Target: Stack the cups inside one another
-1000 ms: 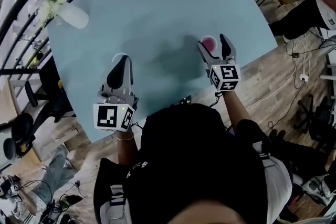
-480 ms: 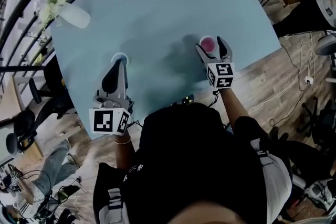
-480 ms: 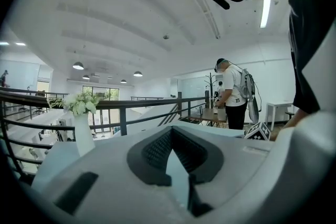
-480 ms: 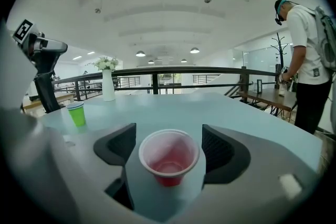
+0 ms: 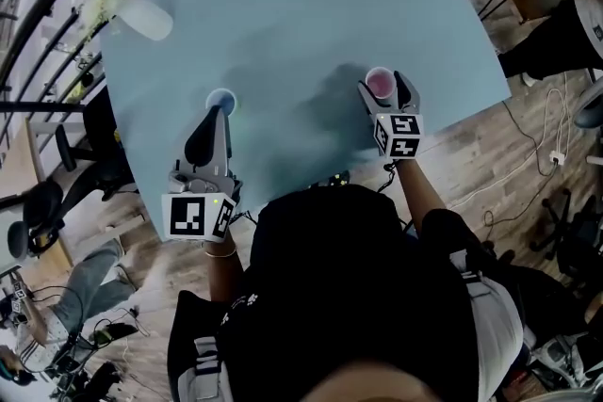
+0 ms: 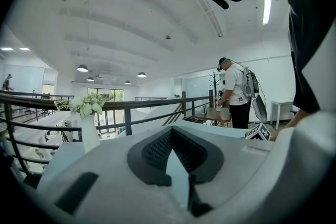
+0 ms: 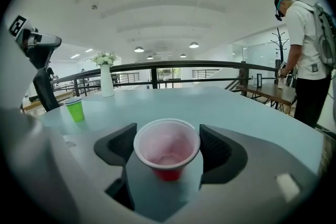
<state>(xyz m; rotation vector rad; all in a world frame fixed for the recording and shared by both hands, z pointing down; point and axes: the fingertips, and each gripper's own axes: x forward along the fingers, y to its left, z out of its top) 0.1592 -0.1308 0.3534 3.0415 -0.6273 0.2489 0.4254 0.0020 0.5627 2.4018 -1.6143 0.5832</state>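
No stack yet: my right tongs point(image 5: 383, 87) spread round red plastic cup point(image 7: 167, 150), left tongs point(image 6: 171, 137) pressed together, green plastic cup point(image 7: 76, 109) apart.

On the counter point(image 5: 283, 5) before you, the cup on your right point(image 5: 379, 83) stands between the jaws of your right hand-held gripper point(image 5: 382, 84), near the counter's near edge. The cup on your left point(image 5: 220, 99) stands just beyond the tips of your left hand-held gripper point(image 5: 218, 113), well apart from the first cup. A vase point(image 5: 141, 16) stands at the far left corner.
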